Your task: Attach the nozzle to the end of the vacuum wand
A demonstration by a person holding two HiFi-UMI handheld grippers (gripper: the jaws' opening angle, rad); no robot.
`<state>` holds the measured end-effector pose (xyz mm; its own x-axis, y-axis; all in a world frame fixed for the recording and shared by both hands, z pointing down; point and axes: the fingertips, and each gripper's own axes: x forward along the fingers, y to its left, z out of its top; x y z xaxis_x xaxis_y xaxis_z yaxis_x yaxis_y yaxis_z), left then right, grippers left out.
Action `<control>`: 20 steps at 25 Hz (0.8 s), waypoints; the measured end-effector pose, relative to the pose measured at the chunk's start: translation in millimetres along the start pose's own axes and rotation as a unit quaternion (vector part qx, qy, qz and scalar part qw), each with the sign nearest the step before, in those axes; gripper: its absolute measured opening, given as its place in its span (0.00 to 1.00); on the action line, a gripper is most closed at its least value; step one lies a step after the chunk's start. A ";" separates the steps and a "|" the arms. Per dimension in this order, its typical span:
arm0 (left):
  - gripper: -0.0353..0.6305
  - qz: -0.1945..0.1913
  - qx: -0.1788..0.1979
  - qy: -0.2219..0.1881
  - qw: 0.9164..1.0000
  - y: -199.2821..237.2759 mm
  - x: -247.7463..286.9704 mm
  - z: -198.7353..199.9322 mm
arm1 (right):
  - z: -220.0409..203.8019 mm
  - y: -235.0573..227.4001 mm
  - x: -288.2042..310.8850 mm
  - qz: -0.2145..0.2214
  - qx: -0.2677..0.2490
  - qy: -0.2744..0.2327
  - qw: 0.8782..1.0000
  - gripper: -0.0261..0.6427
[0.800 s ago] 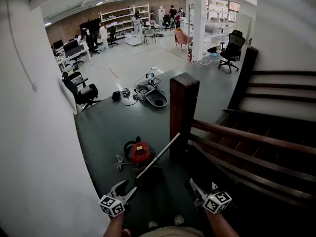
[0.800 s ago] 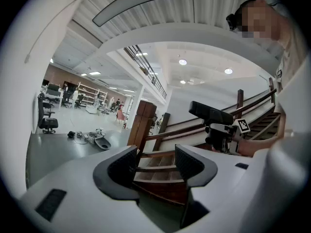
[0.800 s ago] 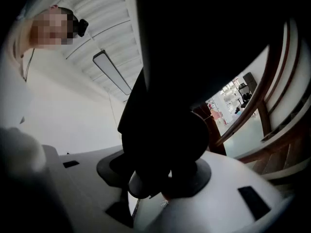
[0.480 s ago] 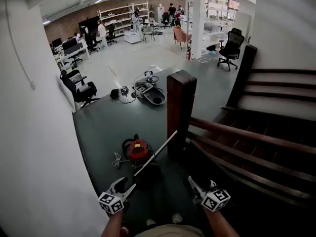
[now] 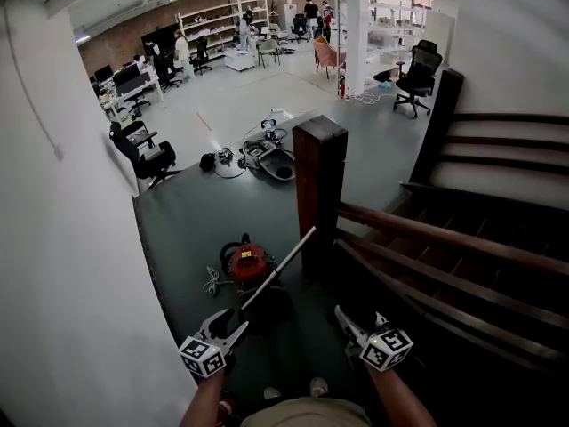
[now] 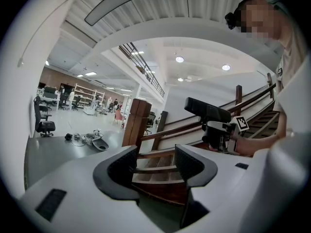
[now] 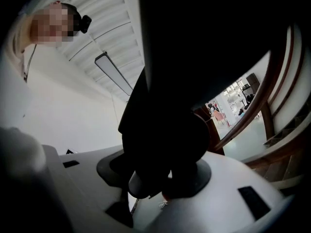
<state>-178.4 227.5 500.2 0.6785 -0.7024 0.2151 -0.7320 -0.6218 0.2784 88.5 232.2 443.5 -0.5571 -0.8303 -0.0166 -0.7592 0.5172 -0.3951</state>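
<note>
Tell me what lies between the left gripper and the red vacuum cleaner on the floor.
In the head view, the lower end of the silver wand crosses the gap between the left gripper and the red vacuum cleaner.

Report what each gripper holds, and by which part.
The left gripper is open and empty. The right gripper is shut on what seems to be the nozzle, by its rounded lower end; the view is too dark to be sure.

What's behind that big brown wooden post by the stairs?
Beyond the post: grey floor, a dark tub-shaped thing and tangled cables, slightly left. The post covers the floor right behind it, so anything there cannot be seen.
</note>
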 end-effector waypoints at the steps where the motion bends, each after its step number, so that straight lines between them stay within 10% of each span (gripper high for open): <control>1: 0.44 0.001 0.002 0.000 1.000 -3.9 3.0 0.7 | 1.5 -2.2 -2.0 0.000 -0.005 0.002 1.000 0.32; 20: 0.44 -0.009 0.005 0.026 1.000 -27.0 71.3 -23.8 | 3.4 -64.5 -6.6 -0.005 -0.019 0.011 1.000 0.32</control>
<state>-108.8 202.4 530.3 0.6943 -0.6714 0.2590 -0.7194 -0.6388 0.2727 142.2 203.6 466.0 -0.5566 -0.8308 0.0070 -0.7767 0.5173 -0.3592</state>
